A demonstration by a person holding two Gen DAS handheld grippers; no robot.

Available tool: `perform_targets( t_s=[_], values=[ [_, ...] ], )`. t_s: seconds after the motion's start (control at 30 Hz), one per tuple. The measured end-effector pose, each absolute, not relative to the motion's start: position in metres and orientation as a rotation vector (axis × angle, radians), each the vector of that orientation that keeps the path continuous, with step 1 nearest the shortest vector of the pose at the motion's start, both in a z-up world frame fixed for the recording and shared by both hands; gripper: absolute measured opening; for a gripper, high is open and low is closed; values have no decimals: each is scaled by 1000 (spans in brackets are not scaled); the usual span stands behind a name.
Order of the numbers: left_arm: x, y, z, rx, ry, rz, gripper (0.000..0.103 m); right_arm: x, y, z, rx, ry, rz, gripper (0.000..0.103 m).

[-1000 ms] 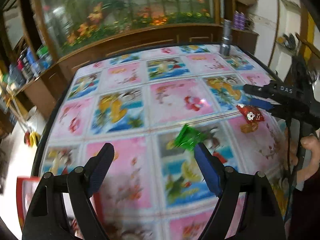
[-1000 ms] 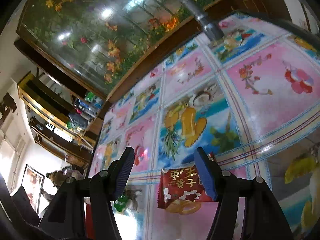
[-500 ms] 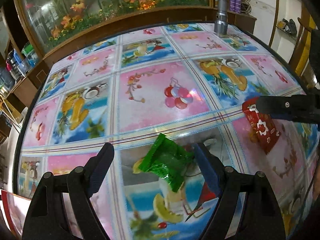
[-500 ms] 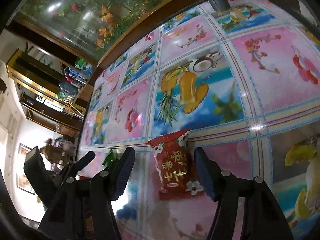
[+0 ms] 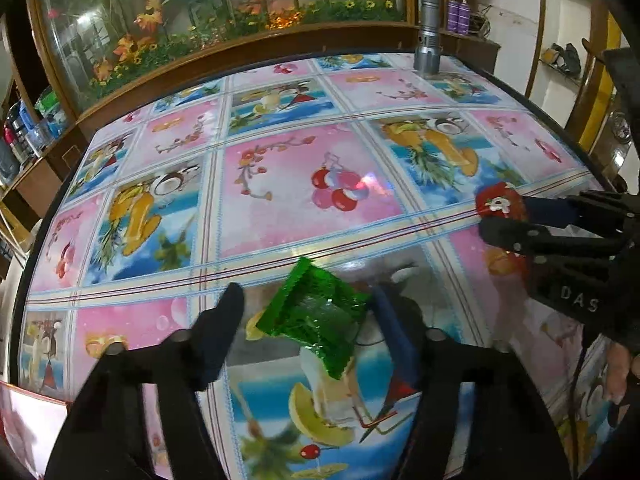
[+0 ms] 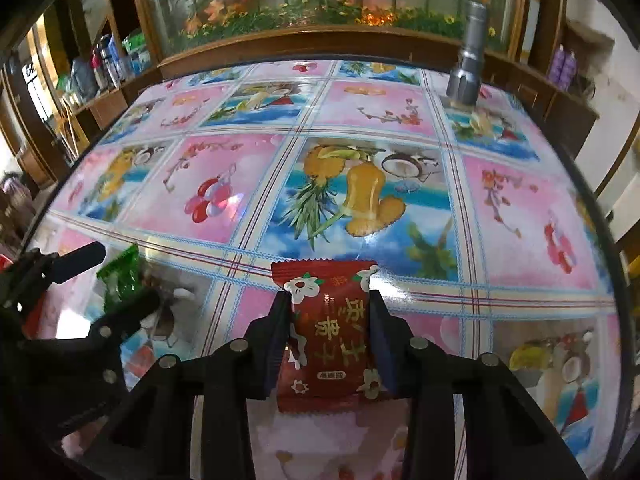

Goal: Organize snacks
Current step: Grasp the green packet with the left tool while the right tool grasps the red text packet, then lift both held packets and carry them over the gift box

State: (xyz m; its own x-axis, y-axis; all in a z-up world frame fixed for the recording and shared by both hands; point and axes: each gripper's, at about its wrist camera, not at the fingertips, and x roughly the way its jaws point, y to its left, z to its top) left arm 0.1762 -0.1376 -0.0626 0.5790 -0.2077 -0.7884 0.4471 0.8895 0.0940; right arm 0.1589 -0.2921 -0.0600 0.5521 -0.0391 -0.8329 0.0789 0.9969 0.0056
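A green foil snack packet (image 5: 316,318) lies on the patterned tablecloth between the fingers of my left gripper (image 5: 306,304), which is open around it with a gap on the left side. It also shows in the right wrist view (image 6: 120,276). A red snack packet (image 6: 330,332) with white flowers and gold characters lies on the table, and my right gripper (image 6: 328,304) is shut on its sides. In the left wrist view the red packet (image 5: 498,204) sits at the tips of the right gripper at the right.
A grey metal cylinder (image 5: 428,38) stands at the table's far right corner, also in the right wrist view (image 6: 468,56). A glass cabinet with flowers (image 5: 224,12) runs behind the table. A red-edged box corner (image 5: 24,428) shows at the near left.
My left gripper has moved forward so the green packet now lies between its fingers. My right gripper has closed from open onto the red packet.
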Motion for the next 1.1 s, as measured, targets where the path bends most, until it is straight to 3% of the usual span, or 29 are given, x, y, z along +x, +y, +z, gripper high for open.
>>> perform_targets(
  t_s=[0.1, 0.23, 1.1],
  values=[
    [174, -141, -62, 295, 874, -412, 40, 158, -296, -60, 65, 987, -72, 37],
    [169, -143, -62, 309, 863, -433, 36, 157, -296, -60, 64, 989, -74, 36],
    [79, -58, -35, 98, 873, -386, 33, 152, -267, -49, 366, 1003, 249, 35]
  ],
)
